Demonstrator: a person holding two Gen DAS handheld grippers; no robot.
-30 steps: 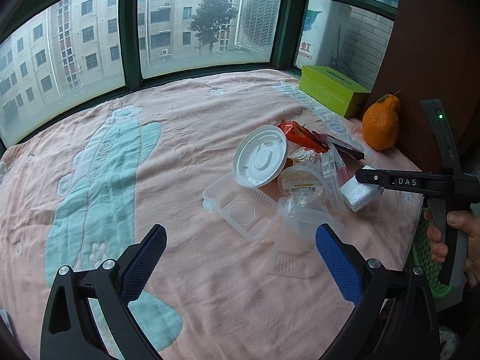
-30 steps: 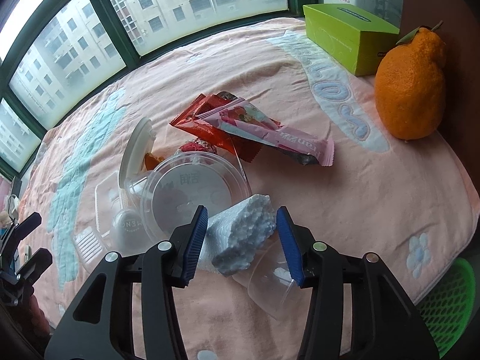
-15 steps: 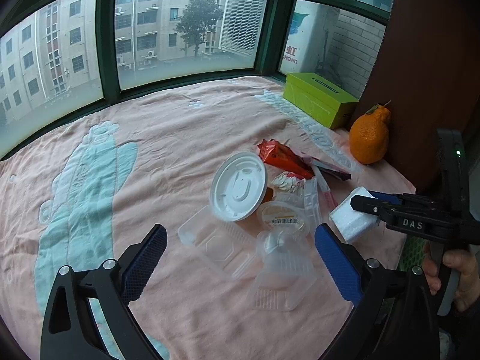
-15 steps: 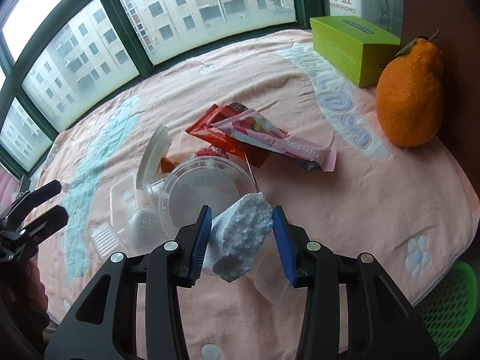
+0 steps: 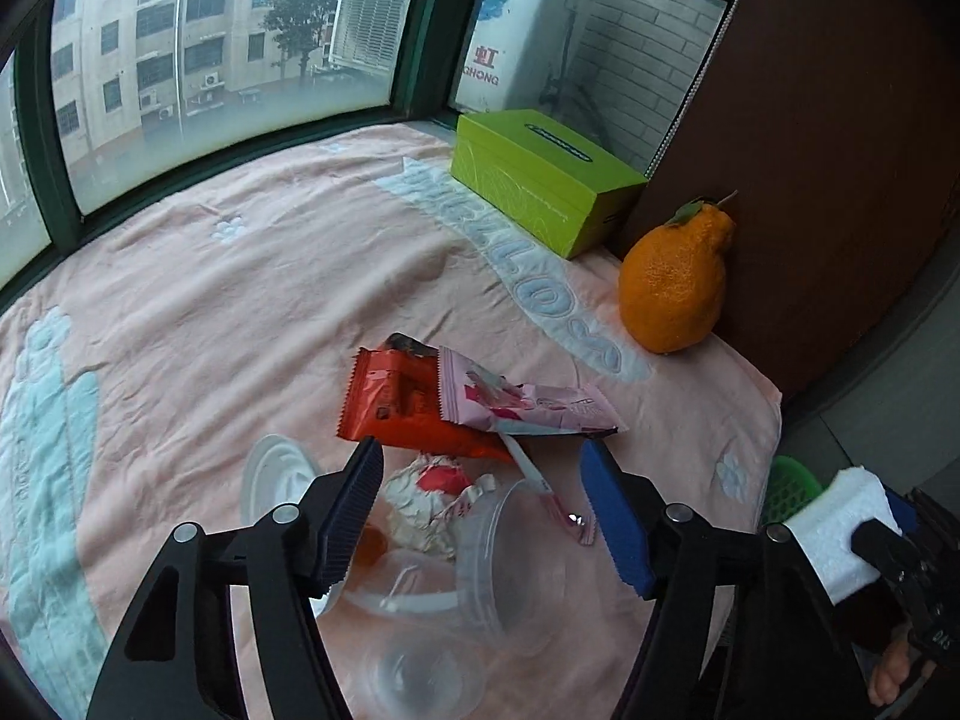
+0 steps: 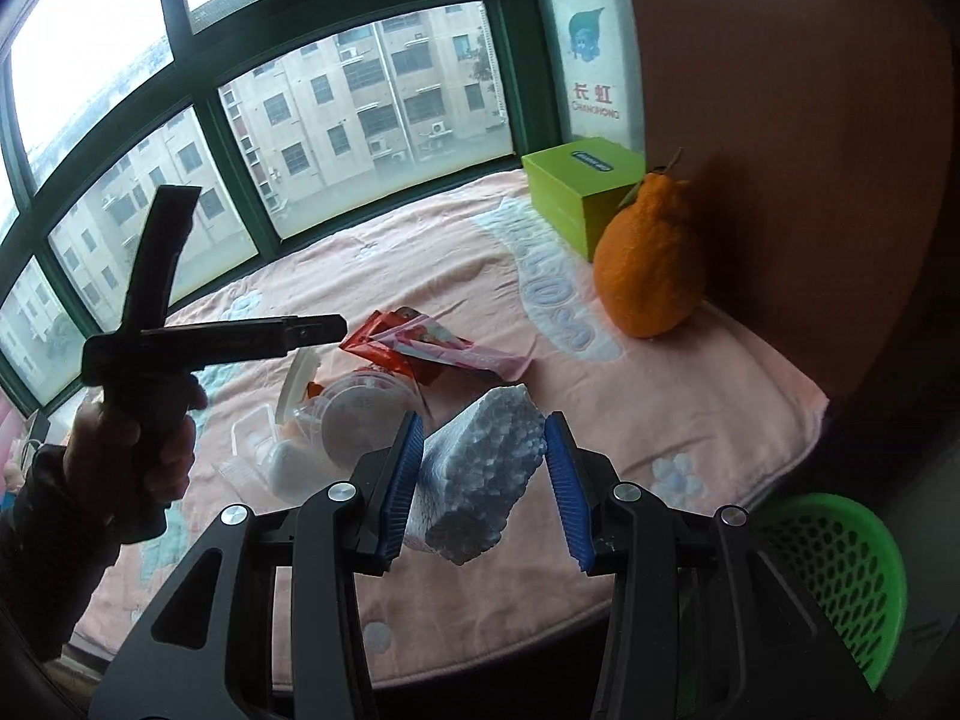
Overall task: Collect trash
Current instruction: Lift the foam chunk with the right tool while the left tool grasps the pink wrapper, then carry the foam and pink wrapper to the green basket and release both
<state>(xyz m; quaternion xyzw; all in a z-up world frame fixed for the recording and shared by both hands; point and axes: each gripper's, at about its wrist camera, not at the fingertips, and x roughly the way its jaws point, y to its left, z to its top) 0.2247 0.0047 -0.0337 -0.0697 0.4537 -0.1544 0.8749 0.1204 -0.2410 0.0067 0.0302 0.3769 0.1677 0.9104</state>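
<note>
The white chunky foam block point(image 6: 474, 474) is gripped in the right gripper point(image 6: 485, 483), the green mesh plastic basket point(image 6: 840, 570) lying at four o'clock of its jaws.

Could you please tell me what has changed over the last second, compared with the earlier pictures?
The right gripper, already shut on the foam block, has lifted it off the blanket toward the green basket. The left gripper moved in over the wrappers, still open. The orange stayed put.

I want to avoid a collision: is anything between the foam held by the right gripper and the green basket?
Nothing visible. The foam block sits in the right gripper, and the green basket lies lower right, beyond the blanket's edge.
</note>
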